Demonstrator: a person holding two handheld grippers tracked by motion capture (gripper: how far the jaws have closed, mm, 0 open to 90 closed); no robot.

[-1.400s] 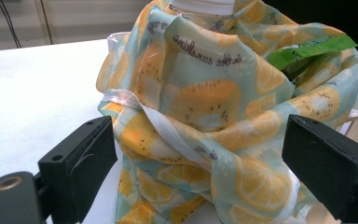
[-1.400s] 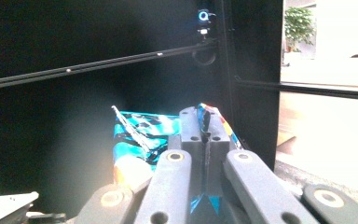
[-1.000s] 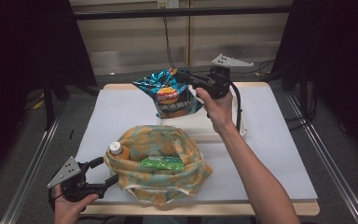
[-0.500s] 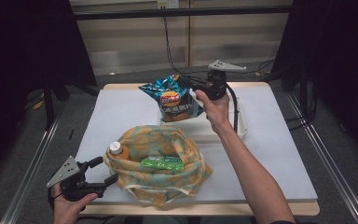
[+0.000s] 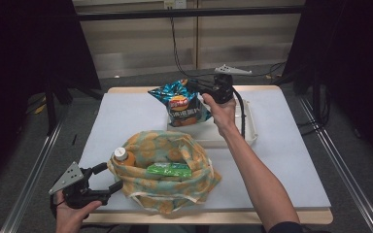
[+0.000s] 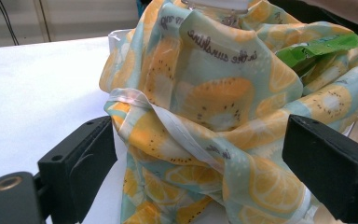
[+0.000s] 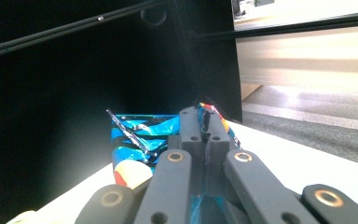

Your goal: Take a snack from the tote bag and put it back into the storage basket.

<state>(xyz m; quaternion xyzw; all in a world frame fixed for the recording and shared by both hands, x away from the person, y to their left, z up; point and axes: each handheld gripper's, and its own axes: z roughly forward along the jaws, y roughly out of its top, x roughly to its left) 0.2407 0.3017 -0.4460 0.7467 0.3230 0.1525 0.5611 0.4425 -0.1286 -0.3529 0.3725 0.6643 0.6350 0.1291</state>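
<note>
1. Left gripper (image 5: 108, 179) has kept its place at the table's near left, jaws spread around a fold of the lemon-print cloth bag (image 5: 167, 170); whether the pads touch the cloth is hard to judge.
2. Bottle (image 5: 123, 156) and green packet (image 5: 169, 170) sit in the bag.
3. Right gripper (image 5: 200, 90) pinches the crinkled blue chip bag (image 5: 182, 103), now lower over the white tray (image 5: 223, 138).

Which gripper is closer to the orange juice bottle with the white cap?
Left. The left gripper sits open at the lemon-print cloth bag holding the orange juice bottle. The right gripper is across the table, shut on the blue chip bag.
</note>
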